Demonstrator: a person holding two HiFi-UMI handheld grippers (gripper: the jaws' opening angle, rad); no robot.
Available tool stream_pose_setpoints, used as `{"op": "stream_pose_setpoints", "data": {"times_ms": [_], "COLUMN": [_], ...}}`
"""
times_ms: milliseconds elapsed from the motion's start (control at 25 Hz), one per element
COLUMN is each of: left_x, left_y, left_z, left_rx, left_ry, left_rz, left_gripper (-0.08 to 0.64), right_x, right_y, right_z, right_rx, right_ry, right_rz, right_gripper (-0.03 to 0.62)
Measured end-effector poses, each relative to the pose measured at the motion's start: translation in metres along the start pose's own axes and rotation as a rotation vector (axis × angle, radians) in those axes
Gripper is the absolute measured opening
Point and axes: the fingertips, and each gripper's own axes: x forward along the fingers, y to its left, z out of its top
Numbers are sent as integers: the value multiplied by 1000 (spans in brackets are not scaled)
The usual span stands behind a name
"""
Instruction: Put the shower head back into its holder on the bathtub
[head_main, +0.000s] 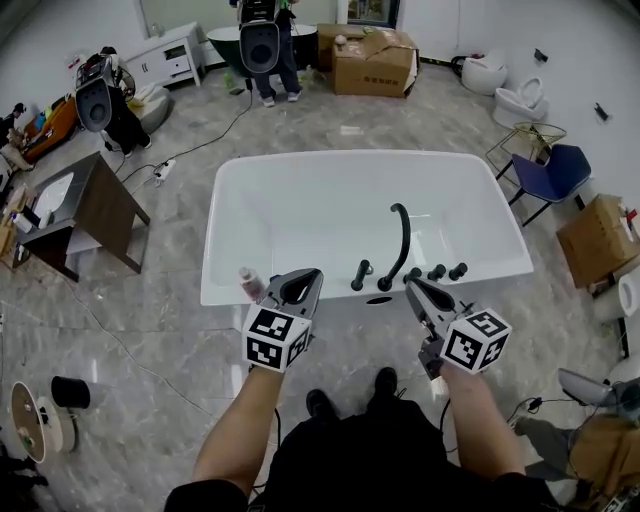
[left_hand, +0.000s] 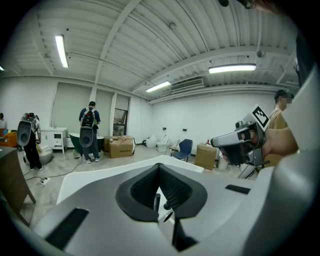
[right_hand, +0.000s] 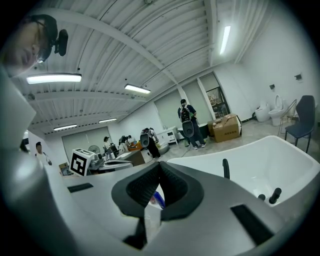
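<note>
The white bathtub (head_main: 300, 200) fills the middle of the head view. Both grippers are held just in front of its near rim. The left gripper (head_main: 316, 274) is at the rim's left part, and its fingers (left_hand: 172, 187) are clenched tip to tip with nothing between them. The right gripper (head_main: 409, 284) is in front of the rim's right part. Its fingers (right_hand: 175, 185) are likewise pressed together at the tips and empty. Through the slit below those tips shows only a bottle (head_main: 250, 281), which stands on the near rim just beside the left gripper. The black shower head (head_main: 361, 274) stands upright on that same rim, between the two grippers and apart from both. How it is seated there is too small to tell. Just right of it, the black arched spout (head_main: 402, 235) rises from the rim and curves over the tub's inside, with two black knobs (head_main: 447, 271) further right along the rim. Beyond the tub's far side stand a cardboard box (head_main: 375, 62) and a person (head_main: 270, 45). Off its right end is a blue chair (head_main: 550, 175).
</note>
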Motion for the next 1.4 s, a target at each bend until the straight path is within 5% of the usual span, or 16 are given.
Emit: {"op": "stream_pose_setpoints", "data": {"times_ms": [400, 920, 1400], "left_x": [25, 77, 84], "left_y": [-32, -56, -25], "left_z": [27, 64, 107], "left_rx": [-10, -62, 5], "left_ry": [-42, -85, -129], "left_rz": [35, 228, 223], "left_gripper": [14, 15, 15], "right_x": [-13, -15, 14], "right_y": [-50, -112, -118], "right_z": [10, 34, 97], "right_rx": [2, -84, -167], "right_ry": [3, 19, -103], "right_rz": [43, 200, 180], "right_gripper": [14, 14, 14]}}
